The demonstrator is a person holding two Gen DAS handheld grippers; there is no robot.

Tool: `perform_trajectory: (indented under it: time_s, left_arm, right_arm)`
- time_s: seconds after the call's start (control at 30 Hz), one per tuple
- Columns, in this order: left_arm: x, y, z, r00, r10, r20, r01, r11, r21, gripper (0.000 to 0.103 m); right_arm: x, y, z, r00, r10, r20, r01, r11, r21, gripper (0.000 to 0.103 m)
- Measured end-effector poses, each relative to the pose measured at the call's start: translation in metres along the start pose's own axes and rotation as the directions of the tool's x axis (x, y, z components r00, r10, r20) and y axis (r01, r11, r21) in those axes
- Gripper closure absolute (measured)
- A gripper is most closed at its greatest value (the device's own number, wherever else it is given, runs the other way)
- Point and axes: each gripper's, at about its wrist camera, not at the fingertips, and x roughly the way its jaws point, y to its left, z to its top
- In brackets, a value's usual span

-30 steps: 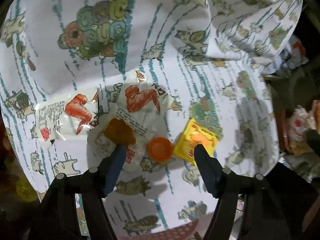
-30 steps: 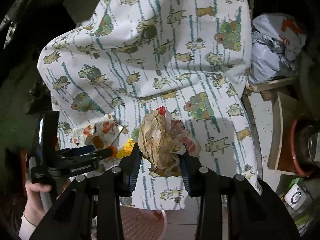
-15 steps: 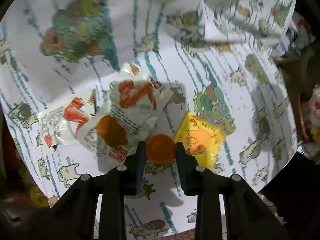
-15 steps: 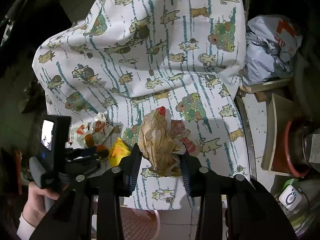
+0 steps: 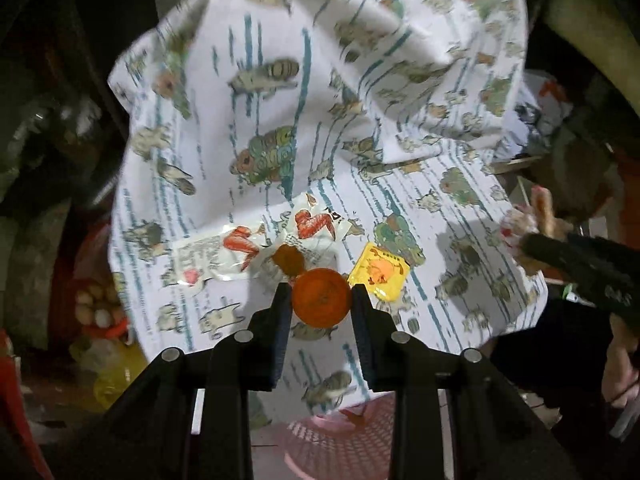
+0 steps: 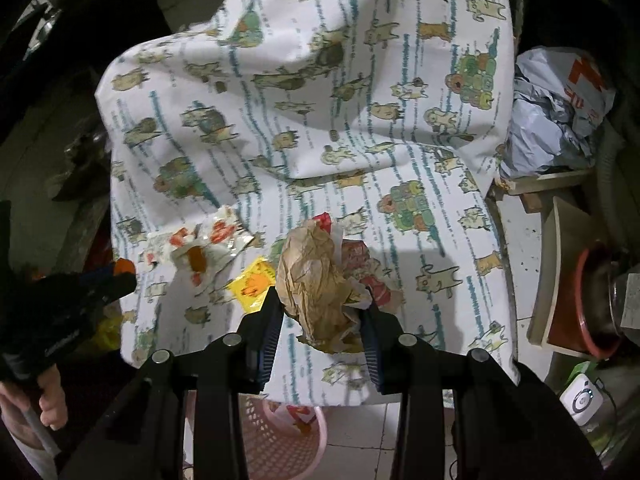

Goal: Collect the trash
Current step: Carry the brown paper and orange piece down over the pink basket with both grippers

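Patterned cloth [image 5: 280, 80] bears two wrappers, one yellow packet [image 5: 378, 272].

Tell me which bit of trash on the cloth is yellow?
The small square yellow sachet, lying flat beside the two white wrappers printed with red chicken wings; the orange cap is held off the cloth.

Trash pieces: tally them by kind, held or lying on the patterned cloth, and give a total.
Round orange plastic cap, in left gripper: 1
Crumpled brown paper wad, in right gripper: 1
Clear chicken-wing snack wrappers: 2
Yellow square sachet: 1
Total: 5
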Motion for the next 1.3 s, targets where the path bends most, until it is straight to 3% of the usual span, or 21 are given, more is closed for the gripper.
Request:
perform_trajectory:
  time_s: [0.13, 0.3, 0.47, 0.7, 0.9, 1.1, 1.2, 1.3]
  left_arm:
    - [-0.034, 0.004, -0.019, 0.998, 0.019, 0.064, -0.018, 1.000, -0.020, 0.075]
    - [-0.048, 0.008, -0.052, 0.997, 0.010, 0.071, -0.005, 0.998, -0.066, 0.075]
    - [-0.027, 0.008, -0.078, 0.999, -0.021, -0.038, 0.017, 0.996, -0.092, 0.075]
    - [0.012, 0.007, -0.098, 0.982, -0.029, -0.185, 0.014, 0.996, -0.084, 0.074]
    - [0.040, 0.010, -0.113, 0.961, -0.013, -0.276, -0.013, 0.996, -0.093, 0.074]
    - [0.065, 0.006, -0.131, 0.920, -0.105, -0.376, 0.050, 0.987, -0.153, 0.074]
    - [0.068, 0.006, -0.133, 0.915, -0.100, -0.391, 0.042, 0.987, -0.155, 0.074]
    - [0.079, 0.009, -0.138, 0.900, -0.086, -0.427, 0.018, 0.987, -0.160, 0.074]
  right_arm:
    - [-0.016, 0.019, -0.007, 0.999, 0.040, 0.030, -0.039, 0.999, -0.035, 0.064]
    - [-0.033, 0.046, -0.017, 0.996, 0.032, 0.078, -0.023, 0.993, -0.120, 0.064]
    - [-0.033, 0.068, -0.038, 0.997, 0.066, 0.047, -0.058, 0.986, -0.157, 0.064]
    - [-0.005, 0.092, -0.077, 0.997, 0.049, -0.065, -0.064, 0.970, -0.235, 0.064]
    - [0.023, 0.095, -0.101, 0.992, -0.026, -0.125, -0.010, 0.961, -0.275, 0.064]
    - [0.039, 0.082, -0.108, 0.983, -0.057, -0.176, 0.009, 0.965, -0.263, 0.064]
    - [0.058, 0.076, -0.116, 0.970, -0.094, -0.224, 0.028, 0.958, -0.284, 0.064]
    - [0.078, 0.073, -0.128, 0.949, -0.067, -0.309, -0.016, 0.965, -0.260, 0.064]
